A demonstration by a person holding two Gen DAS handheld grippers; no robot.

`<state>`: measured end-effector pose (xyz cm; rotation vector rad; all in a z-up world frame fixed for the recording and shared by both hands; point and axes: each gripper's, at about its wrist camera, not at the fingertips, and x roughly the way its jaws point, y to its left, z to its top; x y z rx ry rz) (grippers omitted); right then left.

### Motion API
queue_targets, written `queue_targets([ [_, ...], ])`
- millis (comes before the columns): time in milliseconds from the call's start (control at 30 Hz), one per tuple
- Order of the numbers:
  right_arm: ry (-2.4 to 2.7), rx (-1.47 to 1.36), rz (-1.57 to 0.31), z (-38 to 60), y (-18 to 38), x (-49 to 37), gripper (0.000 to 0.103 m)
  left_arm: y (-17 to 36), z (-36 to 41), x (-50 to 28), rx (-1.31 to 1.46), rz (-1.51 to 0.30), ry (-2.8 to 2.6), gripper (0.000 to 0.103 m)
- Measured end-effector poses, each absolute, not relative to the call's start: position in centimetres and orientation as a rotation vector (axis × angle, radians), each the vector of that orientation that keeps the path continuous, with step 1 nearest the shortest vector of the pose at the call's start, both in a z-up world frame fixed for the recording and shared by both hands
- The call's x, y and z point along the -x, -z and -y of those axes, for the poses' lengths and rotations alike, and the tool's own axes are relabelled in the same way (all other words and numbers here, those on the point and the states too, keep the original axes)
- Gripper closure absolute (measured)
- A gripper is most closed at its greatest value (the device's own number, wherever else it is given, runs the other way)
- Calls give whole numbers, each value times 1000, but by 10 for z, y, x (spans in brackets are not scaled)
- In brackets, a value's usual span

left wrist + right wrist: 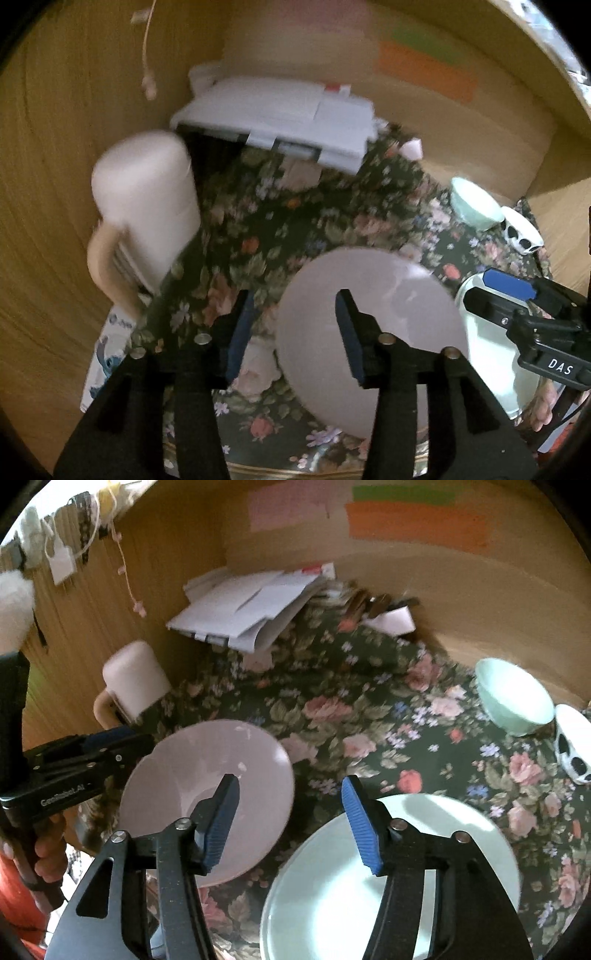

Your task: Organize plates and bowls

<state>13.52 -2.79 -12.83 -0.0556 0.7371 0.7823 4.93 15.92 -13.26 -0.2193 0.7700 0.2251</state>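
The left gripper (295,325) is hanging over the near edge of the table with its jaws standing partly apart and nothing between the pads; the pink plate (369,332) is lying flat just below and ahead of it, its rim running under the right-hand finger while the other finger is standing over bare floral tablecloth (266,229). The right gripper (291,816) is doing the same on its side, jaws parted and empty, pointing down into the gap between the pink plate and the pale green plate (391,878), which is sitting directly under its right-hand finger and closer to it than to the other tool. Both plates are round, so no axis is mattering; what matters is side: pink to the left hand, green to the right. Farther off, near the right back corner by the wooden wall, the mint bowl (513,698) and a black-and-white spotted bowl (572,746) are standing just beside each other, well apart from both grippers but nearer the right one.
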Motion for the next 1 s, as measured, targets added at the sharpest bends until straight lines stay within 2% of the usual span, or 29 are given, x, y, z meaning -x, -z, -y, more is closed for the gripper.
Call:
queue_targets([
  [133,-757,45,-689,44,116,-136,47,110,-141,-52,177,-706,-204,44],
  [233,-730,30,-657,59,108,-137,37,96,-128,-55,164,-666,-187,31],
  [367,-668,10,-601,85,97,-141,25,81,-108,-61,127,-621,-169,30],
  [433,-643,1,-584,95,94,-143,21,77,-102,-66,129,-617,-153,24],
  [467,-625,-5,-572,103,91,-145,20,75,-100,-68,132,-614,-143,17],
  [667,-552,-28,-547,138,81,-159,19,62,-77,-87,108,-580,-111,16],
  [1000,-461,-62,-565,178,86,-199,18,52,-46,-133,70,-583,-80,7],
])
